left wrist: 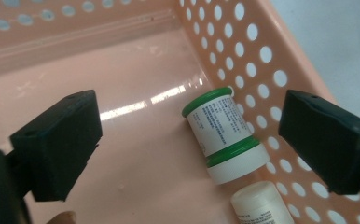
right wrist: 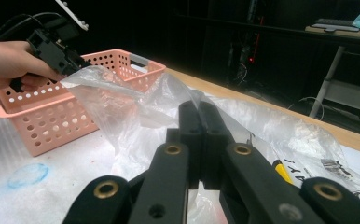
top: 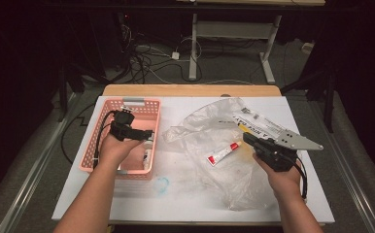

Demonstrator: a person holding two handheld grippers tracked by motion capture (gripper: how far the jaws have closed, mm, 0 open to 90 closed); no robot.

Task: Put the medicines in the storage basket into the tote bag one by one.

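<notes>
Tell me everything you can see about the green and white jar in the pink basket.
The green and white jar is a small plastic-looking cylinder with a green rim at one end, a green band near its white cap, and a printed label too fine to read. It lies on its side on the pink basket's floor, against the perforated wall. A second white container lies just beside its cap. The left tool is open around it, not touching.
</notes>
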